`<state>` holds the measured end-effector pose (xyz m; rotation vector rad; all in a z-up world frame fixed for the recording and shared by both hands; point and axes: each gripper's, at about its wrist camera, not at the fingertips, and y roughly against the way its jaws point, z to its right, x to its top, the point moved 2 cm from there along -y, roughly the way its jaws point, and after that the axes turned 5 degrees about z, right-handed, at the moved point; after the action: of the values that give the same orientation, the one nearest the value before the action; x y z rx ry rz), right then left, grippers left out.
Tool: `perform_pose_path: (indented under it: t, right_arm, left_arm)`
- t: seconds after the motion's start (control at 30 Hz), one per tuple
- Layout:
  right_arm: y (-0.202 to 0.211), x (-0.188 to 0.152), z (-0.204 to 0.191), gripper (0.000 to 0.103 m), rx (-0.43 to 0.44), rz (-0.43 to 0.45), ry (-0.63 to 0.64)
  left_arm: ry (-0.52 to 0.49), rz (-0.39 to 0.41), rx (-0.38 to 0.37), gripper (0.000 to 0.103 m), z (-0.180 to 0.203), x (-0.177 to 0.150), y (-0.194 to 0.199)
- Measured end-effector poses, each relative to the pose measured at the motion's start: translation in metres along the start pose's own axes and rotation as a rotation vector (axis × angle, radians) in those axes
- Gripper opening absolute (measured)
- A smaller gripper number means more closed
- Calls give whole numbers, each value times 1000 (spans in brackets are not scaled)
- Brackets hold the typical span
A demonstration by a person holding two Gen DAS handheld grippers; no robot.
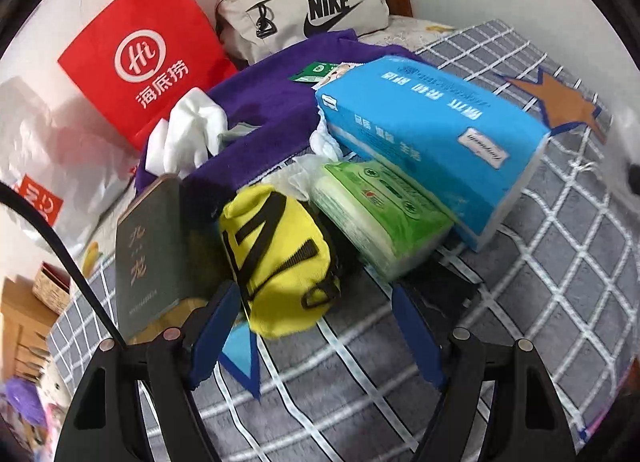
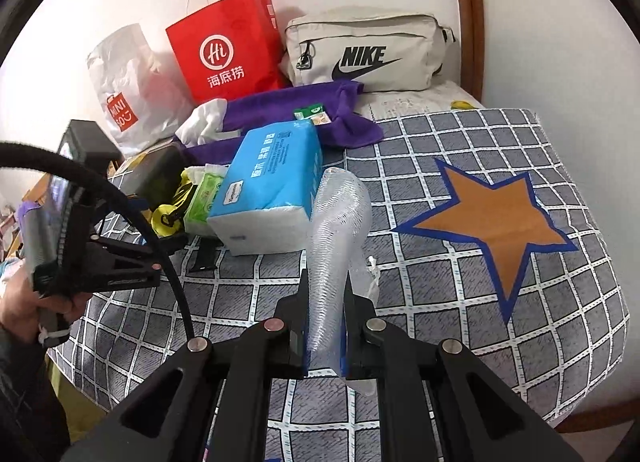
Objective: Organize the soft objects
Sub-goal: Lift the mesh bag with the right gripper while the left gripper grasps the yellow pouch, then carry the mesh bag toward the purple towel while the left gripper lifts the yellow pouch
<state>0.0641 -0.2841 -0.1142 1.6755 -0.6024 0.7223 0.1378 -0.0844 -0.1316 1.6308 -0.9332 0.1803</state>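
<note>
My left gripper [image 1: 316,326] is open, its blue fingers on either side of a yellow pouch with black straps [image 1: 276,258] that lies on the checked blanket [image 1: 560,262]. Beside the pouch are a green wipes pack [image 1: 380,213] and a blue tissue pack [image 1: 432,141]. A purple cloth [image 1: 272,101] and white cloth [image 1: 192,137] lie behind. My right gripper [image 2: 326,302] is shut on a clear bubble-wrap sleeve [image 2: 340,229] held upright above the blanket [image 2: 460,294], next to the blue tissue pack [image 2: 268,189]. The left gripper [image 2: 120,258] shows at the left of the right wrist view.
A dark book [image 1: 152,246] leans left of the pouch. A red paper bag [image 2: 228,49], a white plastic bag [image 2: 124,89] and a beige Nike bag [image 2: 360,53] stand against the wall. An orange star patch [image 2: 492,221] marks the blanket's right part.
</note>
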Motion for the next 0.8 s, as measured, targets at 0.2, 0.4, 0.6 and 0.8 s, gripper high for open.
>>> perform_pose_path:
  t: [0.2, 0.4, 0.6, 0.8]
  right_arm:
    - [7, 0, -6, 10, 5, 13, 17]
    - [11, 0, -13, 10, 14, 19, 41]
    - [10, 0, -13, 10, 20, 17, 44]
    - [9, -1, -20, 10, 34, 13, 57]
  left_arm:
    - [-85, -32, 75, 55, 8, 7, -19]
    - [-55, -44, 91, 41, 4, 5, -26]
    - [37, -18, 23, 39, -11, 5, -19]
    - [121, 54, -63, 39, -19, 2, 11]
